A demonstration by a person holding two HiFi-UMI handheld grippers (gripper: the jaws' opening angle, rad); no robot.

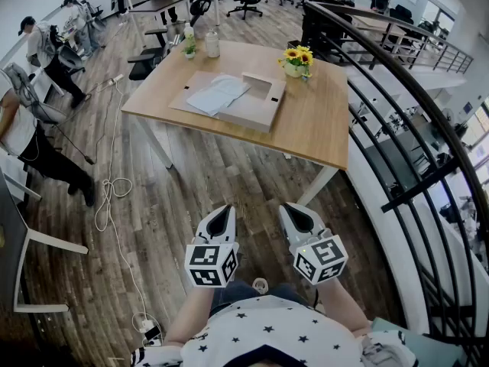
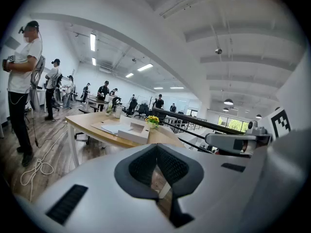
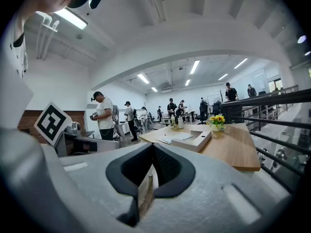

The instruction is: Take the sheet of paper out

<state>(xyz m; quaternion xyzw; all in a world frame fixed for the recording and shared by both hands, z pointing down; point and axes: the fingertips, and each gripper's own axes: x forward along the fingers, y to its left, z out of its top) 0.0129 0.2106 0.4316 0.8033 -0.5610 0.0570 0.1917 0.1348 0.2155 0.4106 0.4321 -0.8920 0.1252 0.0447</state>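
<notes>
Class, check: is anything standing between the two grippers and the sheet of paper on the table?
Nothing visible. Only wooden floor separates the left gripper and right gripper, both shut, from the table; the sheet of paper lies uncovered on the flat box, flowers beyond it.

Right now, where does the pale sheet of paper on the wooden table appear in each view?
Head view: pale sheet of paper, upper centre, left of the flat pale box.
Left gripper view: left of centre, mid-height.
Right gripper view: just right of centre.
Shared landmark: yellow sunflowers in a white pot, right of the paper in every view.
</notes>
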